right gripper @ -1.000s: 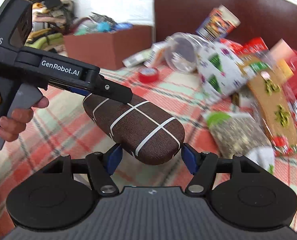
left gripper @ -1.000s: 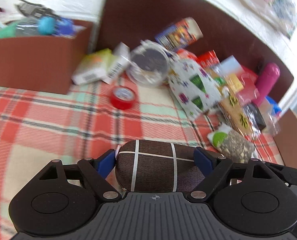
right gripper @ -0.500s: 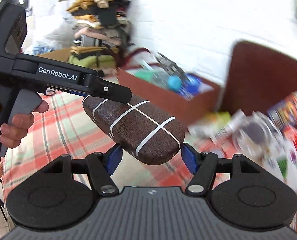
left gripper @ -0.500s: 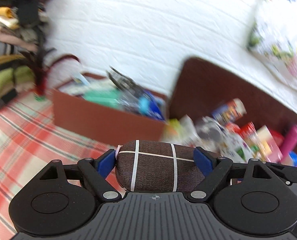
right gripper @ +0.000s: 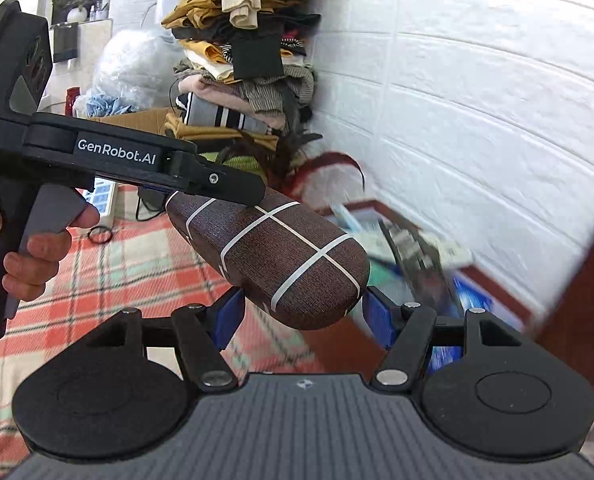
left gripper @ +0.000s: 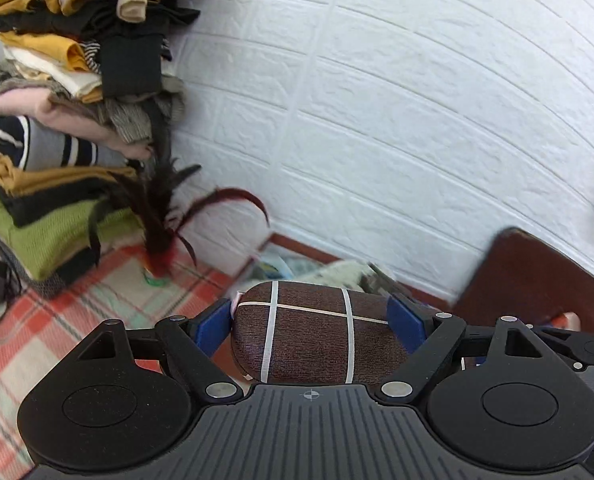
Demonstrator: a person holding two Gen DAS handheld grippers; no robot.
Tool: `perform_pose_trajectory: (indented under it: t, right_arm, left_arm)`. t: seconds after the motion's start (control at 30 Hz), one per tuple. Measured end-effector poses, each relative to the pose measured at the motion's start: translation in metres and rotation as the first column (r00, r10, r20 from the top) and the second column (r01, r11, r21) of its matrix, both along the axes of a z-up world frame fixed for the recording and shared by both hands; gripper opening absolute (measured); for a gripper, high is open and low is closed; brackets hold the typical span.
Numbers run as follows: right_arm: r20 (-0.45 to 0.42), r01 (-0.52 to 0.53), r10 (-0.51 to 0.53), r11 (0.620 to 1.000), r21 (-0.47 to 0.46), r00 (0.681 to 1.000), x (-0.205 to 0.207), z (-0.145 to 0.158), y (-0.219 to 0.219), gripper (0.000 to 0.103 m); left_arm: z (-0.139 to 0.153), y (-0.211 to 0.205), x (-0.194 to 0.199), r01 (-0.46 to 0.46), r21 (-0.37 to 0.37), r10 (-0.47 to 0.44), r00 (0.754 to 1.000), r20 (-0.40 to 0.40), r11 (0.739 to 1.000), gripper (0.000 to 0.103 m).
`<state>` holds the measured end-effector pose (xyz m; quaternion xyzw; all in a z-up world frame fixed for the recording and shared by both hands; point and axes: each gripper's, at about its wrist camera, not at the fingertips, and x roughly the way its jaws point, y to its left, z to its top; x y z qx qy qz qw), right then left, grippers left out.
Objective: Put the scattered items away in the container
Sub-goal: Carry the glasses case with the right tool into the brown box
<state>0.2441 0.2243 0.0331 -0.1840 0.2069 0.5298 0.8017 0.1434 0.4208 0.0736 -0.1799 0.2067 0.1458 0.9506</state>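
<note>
A brown oblong case with white cross lines is held between both grippers. My left gripper is shut on one end of it. My right gripper is shut on the other end of the case. The left gripper's body shows in the right wrist view, clamped on the case's far end. The brown cardboard box, the container, lies just beyond and below the case, holding several blurred items; its far rim peeks over the case in the left wrist view.
A tall pile of folded clothes stands at the left against the white brick wall. A feather toy lies beside the box. A plaid cloth covers the surface. A dark brown headboard is at the right.
Both grippers carried the case left, away from the scattered pile, and up over the box. The views now face the wall and clothes pile. Both grips are unchanged.
</note>
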Motion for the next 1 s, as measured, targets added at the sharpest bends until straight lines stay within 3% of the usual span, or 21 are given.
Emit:
perform_pose_trajectory:
  t: [0.23,0.33,0.53,0.67,0.87,1.0]
  right_arm:
    - [-0.079,-0.020,0.018,1.000,-0.017,0.997,0.067,-0.007,0.054,0.070]
    - [-0.094,-0.005,0.002,1.000,-0.030,0.996,0.085,-0.013,0.067,0.070]
    - [-0.085,0.044,-0.052,0.995,-0.095,0.995,0.107,-0.029,0.056,0.071]
    - [-0.116,0.119,-0.125,0.991,-0.058,0.985,0.119,-0.027,0.038,0.074]
    - [-0.062,0.123,-0.125,0.992,-0.040,0.990,0.113,-0.019,0.018,0.073]
    - [-0.043,0.127,-0.128,0.992,-0.024,0.991,0.109,-0.013,0.013,0.065]
  left_arm:
    - [-0.012,0.055,0.053,-0.022,0.000,0.022,0.999,-0.030,1.000,0.084]
    - [-0.022,0.068,0.074,-0.012,-0.040,0.010,0.999,-0.042,0.999,0.084]
    - [-0.050,0.062,0.113,0.038,-0.096,-0.046,0.996,-0.080,0.995,0.084]
    - [-0.061,0.056,0.134,0.056,-0.143,-0.069,0.994,-0.088,0.988,0.082]
    - [-0.054,0.054,0.121,0.034,-0.121,-0.043,0.996,-0.076,0.992,0.086]
    - [-0.048,0.052,0.112,0.020,-0.106,-0.027,0.997,-0.065,0.994,0.086]
